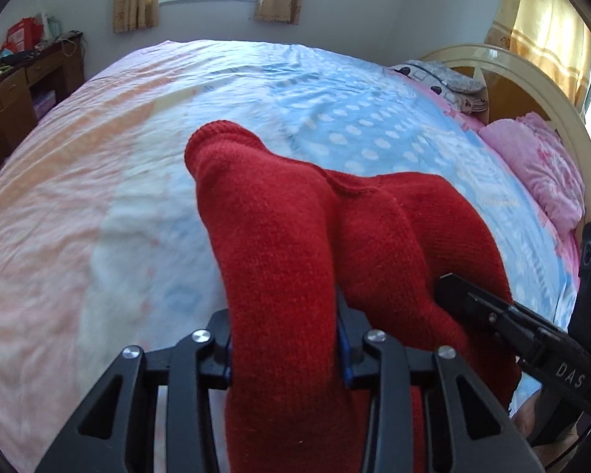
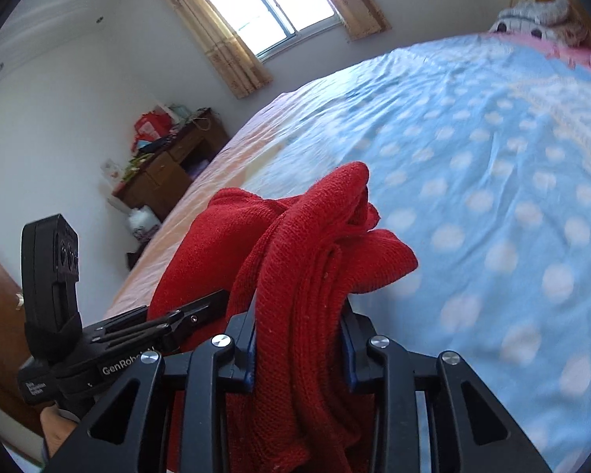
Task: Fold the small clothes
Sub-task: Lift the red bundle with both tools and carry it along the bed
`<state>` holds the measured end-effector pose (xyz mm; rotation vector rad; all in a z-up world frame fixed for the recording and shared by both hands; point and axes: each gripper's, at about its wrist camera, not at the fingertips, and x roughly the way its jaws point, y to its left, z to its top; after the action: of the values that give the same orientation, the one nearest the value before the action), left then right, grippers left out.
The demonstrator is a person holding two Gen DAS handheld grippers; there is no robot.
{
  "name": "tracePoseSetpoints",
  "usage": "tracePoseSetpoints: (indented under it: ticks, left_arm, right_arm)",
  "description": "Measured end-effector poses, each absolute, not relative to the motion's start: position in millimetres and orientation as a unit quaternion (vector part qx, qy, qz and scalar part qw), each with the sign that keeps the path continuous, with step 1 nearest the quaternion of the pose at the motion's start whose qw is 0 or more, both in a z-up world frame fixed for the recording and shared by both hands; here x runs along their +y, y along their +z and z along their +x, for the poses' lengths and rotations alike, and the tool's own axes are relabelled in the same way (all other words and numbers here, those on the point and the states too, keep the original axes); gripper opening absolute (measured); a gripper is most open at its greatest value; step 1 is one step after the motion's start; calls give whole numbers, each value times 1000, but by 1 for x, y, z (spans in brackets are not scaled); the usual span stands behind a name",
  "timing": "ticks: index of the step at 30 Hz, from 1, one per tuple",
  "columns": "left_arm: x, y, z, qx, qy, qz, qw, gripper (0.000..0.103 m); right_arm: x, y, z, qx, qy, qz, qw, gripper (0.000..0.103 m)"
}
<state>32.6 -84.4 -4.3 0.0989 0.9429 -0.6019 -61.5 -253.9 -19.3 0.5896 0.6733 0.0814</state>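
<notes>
At the far left of the left wrist view a dark wooden desk (image 1: 23, 86) stood against the wall, cluttered on top, with a red bag (image 1: 21, 33) on it. The bed sheet (image 1: 98, 181), peach at the left and blue with white dots toward the right, filled the middle of the frame. In the lower centre the left gripper (image 1: 285, 349) was clamped on a thick roll of the red knitted sweater (image 1: 279, 236), whose rounded end stood up above the bed, apparently lifted clear so that the cloth could hang and be laid over. Whether any of it touched the sheet could not be told. At the lower right of that frame the right gripper (image 1: 457, 293) reached in and met the same garment from the side. A pink pillow (image 1: 539, 165) and the curved cream headboard (image 1: 532, 79) sat at the right edge.

In the right wrist view the left gripper (image 2: 201, 311) showed at the lower left, its tip against the sweater (image 2: 315, 260). In the lower centre the right gripper (image 2: 299, 349) was closed tight on a bunch of several knitted layers. Both tools gripped the one piece close together, probably to carry an edge across for a fold. The dotted sheet (image 2: 492, 197) spread to the right.
</notes>
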Motion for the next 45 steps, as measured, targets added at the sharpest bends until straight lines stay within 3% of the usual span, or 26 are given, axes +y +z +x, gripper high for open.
tracePoseSetpoints:
  ticks: [15, 45]
  left_arm:
    - [15, -10, -18, 448, -199, 16, 872, 39]
    - [166, -5, 0, 397, -44, -52, 915, 39]
  right_arm:
    - [-135, -22, -96, 343, 92, 256, 899, 33]
    - [36, -3, -27, 352, 220, 151, 897, 33]
